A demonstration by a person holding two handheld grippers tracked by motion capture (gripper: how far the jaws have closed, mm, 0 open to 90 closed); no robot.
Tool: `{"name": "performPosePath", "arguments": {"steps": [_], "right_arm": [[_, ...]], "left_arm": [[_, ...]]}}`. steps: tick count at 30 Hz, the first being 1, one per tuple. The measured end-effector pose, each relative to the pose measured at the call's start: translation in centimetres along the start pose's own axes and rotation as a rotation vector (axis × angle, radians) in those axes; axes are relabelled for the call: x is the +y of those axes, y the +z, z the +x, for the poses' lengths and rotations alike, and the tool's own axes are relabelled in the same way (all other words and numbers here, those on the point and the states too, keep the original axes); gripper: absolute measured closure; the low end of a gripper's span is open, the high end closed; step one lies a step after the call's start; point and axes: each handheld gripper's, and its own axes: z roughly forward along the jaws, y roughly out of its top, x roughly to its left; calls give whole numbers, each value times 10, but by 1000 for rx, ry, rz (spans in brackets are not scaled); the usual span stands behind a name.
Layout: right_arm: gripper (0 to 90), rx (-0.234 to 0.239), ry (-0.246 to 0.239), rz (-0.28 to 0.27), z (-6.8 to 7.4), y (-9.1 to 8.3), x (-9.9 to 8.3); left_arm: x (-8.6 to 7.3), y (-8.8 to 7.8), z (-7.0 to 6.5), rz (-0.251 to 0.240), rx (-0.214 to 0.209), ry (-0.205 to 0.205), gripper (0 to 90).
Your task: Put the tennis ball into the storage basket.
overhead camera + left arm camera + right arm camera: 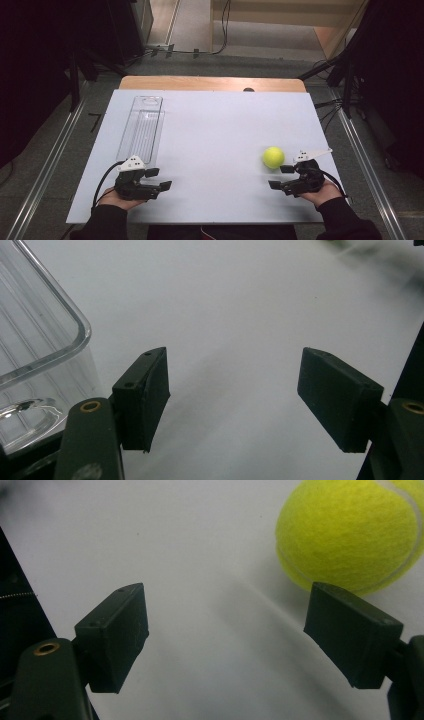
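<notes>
The tennis ball rests on the white table toward its right side, in the near half, and nothing grips it. In the right gripper view the ball fills the upper right corner, its yellow felt and a pale seam plain to see, and it lies just beyond the tip of the jaw that stands at the right of that view; whether felt and jaw actually touch is hard to judge from this angle, though in the high view a thin strip of table seems to part them. The right gripper lies low over the table just beside the ball, on its near right side, held in the person's right hand, and its jaws stand wide apart with only bare table between them. Well apart from it, across the near edge of the table, the left gripper sits in the left hand, its jaws likewise spread and holding nothing. Just beyond the left gripper lies a long clear plastic tray, running away toward the far edge of the table; its rounded near corner stands close beside the left-hand jaw in the left gripper view.
</notes>
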Motion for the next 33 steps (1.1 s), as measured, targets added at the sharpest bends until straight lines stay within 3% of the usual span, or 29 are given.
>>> {"name": "performPosePath", "arguments": {"steps": [19, 28, 33], "right_arm": [[157, -5, -2, 12, 0, 2, 0], [158, -5, -5, 19, 1, 4, 1], [157, -6, -6, 19, 1, 4, 1]], "left_arm": [[0, 1, 0, 2, -4, -8, 235], [0, 4, 1, 40, 13, -13, 215], [0, 4, 0, 38, 11, -11, 215]]}}
